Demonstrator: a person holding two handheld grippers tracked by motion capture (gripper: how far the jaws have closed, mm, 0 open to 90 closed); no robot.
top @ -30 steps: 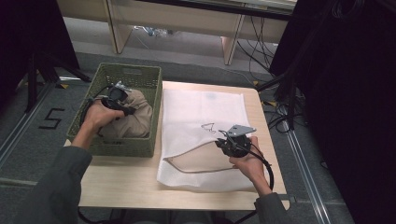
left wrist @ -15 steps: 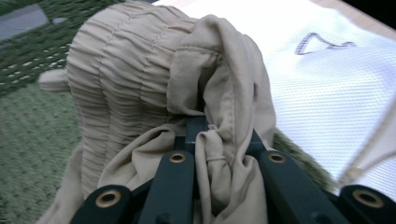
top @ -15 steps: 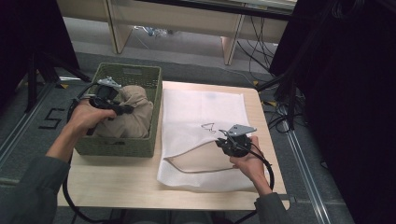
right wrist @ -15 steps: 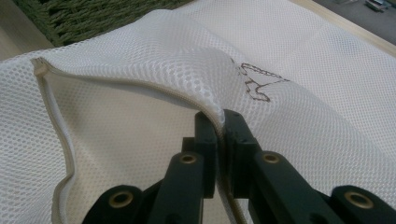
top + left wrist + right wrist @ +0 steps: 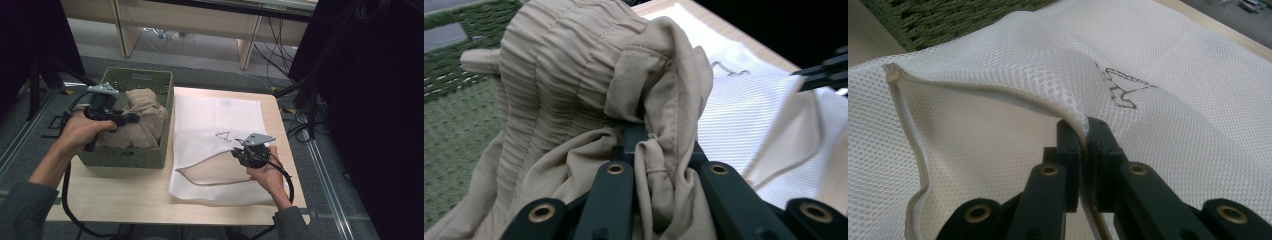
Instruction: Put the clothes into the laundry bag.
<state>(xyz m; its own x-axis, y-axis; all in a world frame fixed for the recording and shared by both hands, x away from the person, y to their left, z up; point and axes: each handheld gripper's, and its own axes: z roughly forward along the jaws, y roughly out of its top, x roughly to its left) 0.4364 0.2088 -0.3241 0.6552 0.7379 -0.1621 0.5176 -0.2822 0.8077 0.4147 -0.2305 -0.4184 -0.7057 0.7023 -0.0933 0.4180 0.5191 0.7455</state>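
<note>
Light wood table (image 5: pixel 125 192) carries 2 things. Green woven basket (image 5: pixel 125 157) sits on its left w/ beige garment (image 5: pixel 145 117) inside; white mesh bag (image 5: pixel 220 120) lies flat just beside it.

A: From my seat, the left gripper (image 5: pixel 646 150) has its jaws clamped on a bunched fold of the beige garment (image 5: pixel 569 100).

B: Yep, green basket (image 5: pixel 454 125) behind it, white mesh bag (image 5: pixel 744 120) off right.
</note>
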